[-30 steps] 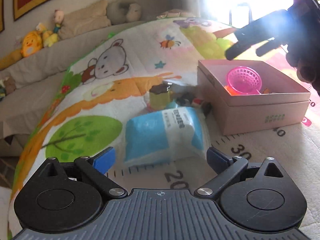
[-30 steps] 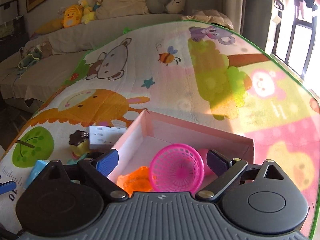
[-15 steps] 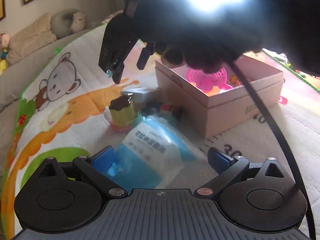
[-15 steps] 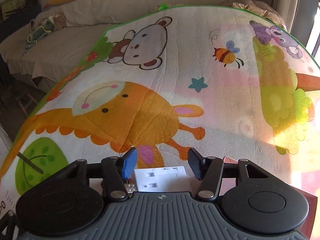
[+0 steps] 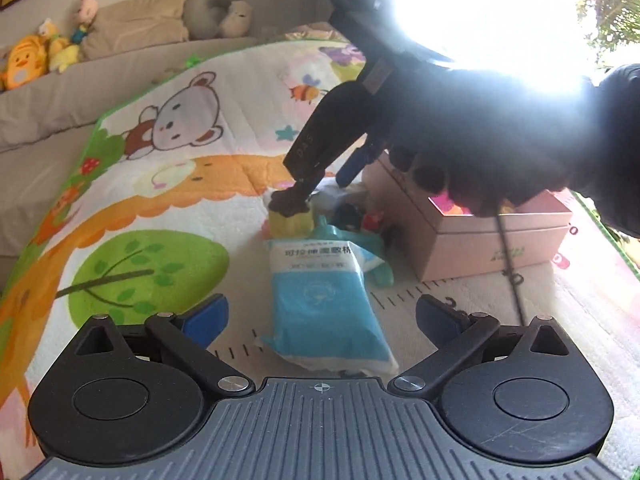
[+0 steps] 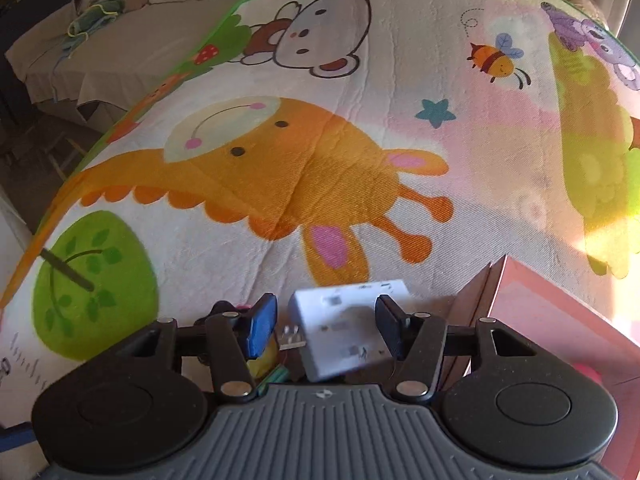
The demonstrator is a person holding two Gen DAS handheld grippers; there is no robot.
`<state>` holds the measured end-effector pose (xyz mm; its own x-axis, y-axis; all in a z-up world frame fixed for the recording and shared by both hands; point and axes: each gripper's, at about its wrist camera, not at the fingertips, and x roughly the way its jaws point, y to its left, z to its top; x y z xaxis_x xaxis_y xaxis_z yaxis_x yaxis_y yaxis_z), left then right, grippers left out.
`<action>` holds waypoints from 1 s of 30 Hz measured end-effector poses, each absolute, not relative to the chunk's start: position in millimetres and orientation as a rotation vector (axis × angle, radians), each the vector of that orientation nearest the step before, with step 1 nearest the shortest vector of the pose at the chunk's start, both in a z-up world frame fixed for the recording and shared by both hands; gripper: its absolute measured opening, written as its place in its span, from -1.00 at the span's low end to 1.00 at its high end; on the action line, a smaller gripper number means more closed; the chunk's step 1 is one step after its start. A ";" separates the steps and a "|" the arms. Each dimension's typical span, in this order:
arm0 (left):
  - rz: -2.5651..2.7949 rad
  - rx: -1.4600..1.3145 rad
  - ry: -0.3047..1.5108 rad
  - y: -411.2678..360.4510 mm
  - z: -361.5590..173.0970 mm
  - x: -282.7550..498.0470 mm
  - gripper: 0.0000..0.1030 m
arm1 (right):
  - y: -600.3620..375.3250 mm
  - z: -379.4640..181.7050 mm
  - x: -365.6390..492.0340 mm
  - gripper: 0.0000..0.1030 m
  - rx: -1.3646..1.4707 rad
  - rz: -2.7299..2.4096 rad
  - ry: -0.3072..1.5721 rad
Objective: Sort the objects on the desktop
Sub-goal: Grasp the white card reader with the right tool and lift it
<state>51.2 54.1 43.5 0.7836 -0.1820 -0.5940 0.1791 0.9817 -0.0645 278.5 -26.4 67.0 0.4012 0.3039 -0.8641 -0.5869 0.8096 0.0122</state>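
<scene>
L gripper [image 5: 318, 314] sits low w/ jaws spread wide, nothing between the pads; a blue-and-white packet [image 5: 326, 300] lies on the play mat [image 5: 168, 208] just ahead of it. Beyond the packet, the R gripper [image 5: 320, 178], held in a dark gloved hand [image 5: 492, 136], points down at a small yellow toy w/ dark top [image 5: 289, 216], tips at or just over it. Pink box [image 5: 480, 232] stands open near the mat's right edge, w/ something pink inside.

Left wrist is looking low across the play mat [image 5: 168, 184]; right wrist is hovering closer, both sharing the pink box [image 5: 476, 236].
</scene>
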 end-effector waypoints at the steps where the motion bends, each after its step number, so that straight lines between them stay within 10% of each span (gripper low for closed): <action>1: -0.199 0.004 0.650 50.1 41.5 52.0 0.99 | -29.6 68.7 271.1 0.05 -0.280 0.626 1.052; 9: 0.007 0.157 0.646 32.2 19.9 46.1 0.99 | -42.9 101.7 241.5 0.02 -0.285 0.664 0.919; 13: 0.095 0.067 0.645 51.0 17.7 44.0 0.99 | -39.6 87.2 264.5 0.63 -0.285 0.603 0.962; 22: 0.015 -0.028 0.632 64.0 12.2 35.0 1.00 | -6.6 45.7 303.2 0.94 -0.428 0.609 1.069; 30: 0.003 -0.067 0.637 67.9 10.6 36.5 1.00 | -1.0 41.9 299.1 0.78 -0.512 0.592 1.074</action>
